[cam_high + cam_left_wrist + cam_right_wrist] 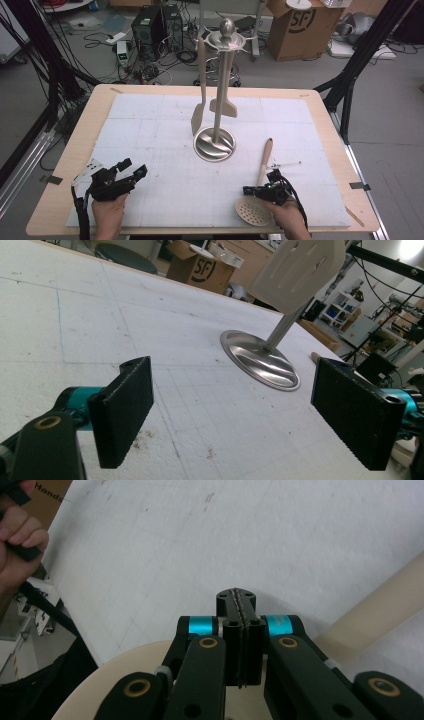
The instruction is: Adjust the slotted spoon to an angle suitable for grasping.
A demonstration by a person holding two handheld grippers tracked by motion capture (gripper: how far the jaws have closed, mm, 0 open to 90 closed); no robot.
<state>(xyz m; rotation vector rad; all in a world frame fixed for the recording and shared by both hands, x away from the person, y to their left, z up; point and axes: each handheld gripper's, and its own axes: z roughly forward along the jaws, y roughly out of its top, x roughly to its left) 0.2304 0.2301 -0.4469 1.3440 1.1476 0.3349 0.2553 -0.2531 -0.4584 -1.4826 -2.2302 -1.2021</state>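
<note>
Two utensils are already hung on the rack; one skimmer is left lying on the mat.

The slotted skimmer [256, 202] is laid flat at the near right of the white mat [150, 130], handle pointing toward the steel utensil stand [216, 125], where a slotted turner [199, 90] and a spatula [223, 105] hang. The right gripper [260, 190] is held directly over the skimmer's neck with jaws pressed together on nothing, seemingly before a pickup. The left gripper [134, 169] is kept aside, jaws spread wide, aimed at the stand's base.
</note>
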